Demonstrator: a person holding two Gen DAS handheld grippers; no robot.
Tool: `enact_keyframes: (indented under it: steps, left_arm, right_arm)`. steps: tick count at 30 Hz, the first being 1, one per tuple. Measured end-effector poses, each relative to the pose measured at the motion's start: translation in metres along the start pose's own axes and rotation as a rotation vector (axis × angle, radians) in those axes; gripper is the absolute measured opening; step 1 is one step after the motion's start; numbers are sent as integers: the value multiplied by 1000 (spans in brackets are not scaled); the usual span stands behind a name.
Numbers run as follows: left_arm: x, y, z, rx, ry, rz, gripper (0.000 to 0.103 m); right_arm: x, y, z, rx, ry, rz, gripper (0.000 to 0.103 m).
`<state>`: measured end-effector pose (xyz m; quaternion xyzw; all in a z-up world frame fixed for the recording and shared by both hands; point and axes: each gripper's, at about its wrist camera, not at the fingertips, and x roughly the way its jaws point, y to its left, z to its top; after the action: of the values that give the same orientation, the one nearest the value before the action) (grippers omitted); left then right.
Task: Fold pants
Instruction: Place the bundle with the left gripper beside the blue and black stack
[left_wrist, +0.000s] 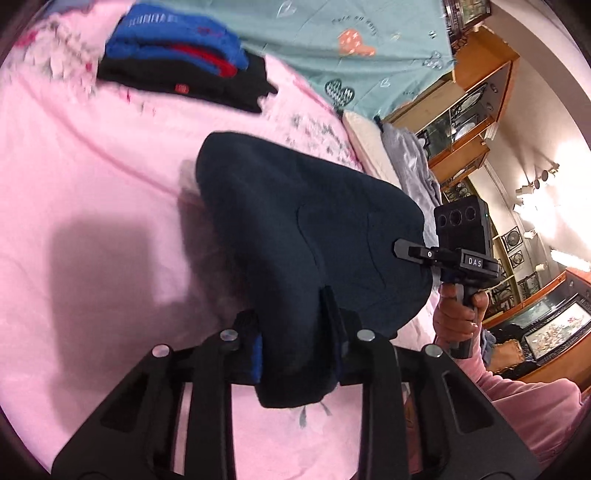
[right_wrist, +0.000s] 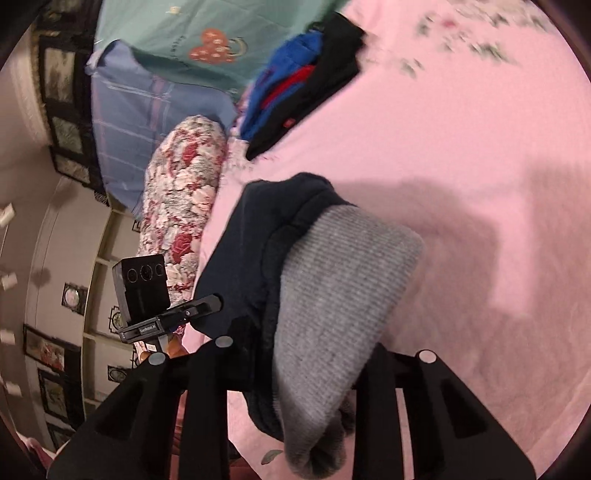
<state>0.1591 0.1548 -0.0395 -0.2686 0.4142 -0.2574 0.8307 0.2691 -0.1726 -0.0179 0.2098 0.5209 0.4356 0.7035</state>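
Observation:
Dark navy pants (left_wrist: 295, 221) hang bunched above the pink bedsheet (left_wrist: 92, 166), held at two ends. My left gripper (left_wrist: 291, 317) is shut on one end, with fabric pinched between its fingers. In the left wrist view, my right gripper (left_wrist: 402, 247) bites the far right edge of the cloth, with a person's hand (left_wrist: 458, 314) on its handle. In the right wrist view the pants (right_wrist: 251, 236) show a grey ribbed band (right_wrist: 343, 277), which runs between the fingers of my right gripper (right_wrist: 310, 354). The left gripper (right_wrist: 218, 301) grips the cloth at the left.
A stack of folded blue, red and black clothes (left_wrist: 177, 62) (right_wrist: 306, 85) lies farther back on the bed. A teal quilt (left_wrist: 332, 44) lies behind it. A floral pillow (right_wrist: 181, 192) sits by the bed's edge. Wooden cabinets (left_wrist: 472, 110) stand beyond the bed.

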Motion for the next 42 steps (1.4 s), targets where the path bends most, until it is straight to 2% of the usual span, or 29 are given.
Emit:
enact_keyframes:
  steps: [4, 7, 11, 14, 15, 17, 18, 19, 21, 25, 26, 27, 29, 30, 31, 33, 35, 37, 39, 42]
  left_arm:
    - [-32, -11, 22, 65, -141, 46, 27]
    - [-42, 1, 47, 82, -224, 79, 27]
    - [-28, 53, 68, 4, -218, 114, 27]
    - [-4, 105, 67, -111, -137, 199, 27]
    - [1, 117, 63, -139, -109, 213, 28]
    - [1, 129, 60, -184, -95, 180, 31]
    - [-1, 127, 60, -178, -99, 184, 34]
    - [-6, 123, 61, -159, -110, 209, 38]
    - [-11, 115, 61, -124, -124, 266, 40]
    - [-33, 91, 68, -73, -188, 464, 42]
    - [-42, 75, 70, -32, -234, 508, 42]
    - [-46, 70, 71, -7, -254, 520, 44]
    - [-43, 47, 86, 63, -277, 508, 61]
    - [-36, 39, 95, 91, -270, 484, 70]
    - [-26, 33, 102, 135, -253, 455, 71]
    - [-4, 33, 114, 173, -208, 456, 71]
    - [23, 50, 123, 160, -125, 473, 71]
    - [42, 72, 124, 119, -62, 504, 67]
    - [48, 79, 119, 132, -55, 499, 67]
    - [43, 60, 113, 197, -58, 574, 68]
  right_arm:
    - [0, 33, 37, -119, -34, 21, 26]
    - [7, 56, 80, -222, -52, 36, 26]
    - [47, 60, 131, -282, -13, 42, 26]
    - [106, 22, 155, -250, 81, 17, 29]
    - [122, 5, 157, -217, 103, -12, 30]
    - [149, -28, 155, -142, 135, -85, 43]
    - [147, -39, 153, -116, 104, 4, 46]
    - [141, -45, 152, -92, 97, 51, 49]
    - [123, -49, 149, -74, 82, 19, 58]
    - [70, -41, 134, -148, -10, -150, 60]
    - [57, -33, 130, -180, -44, -178, 60]
    - [45, -20, 126, -225, -94, -188, 60]
    - [33, -1, 122, -292, -147, -144, 60]
    - [32, 13, 122, -322, -165, -106, 60]
    - [37, 23, 123, -343, -176, -79, 61]
    - [59, 37, 130, -376, -180, -51, 61]
    - [86, 38, 140, -373, -175, -76, 61]
    - [117, 19, 146, -333, -138, -137, 61]
    - [143, -1, 145, -292, -112, -181, 60]
    - [141, -2, 132, -357, -163, -178, 59]
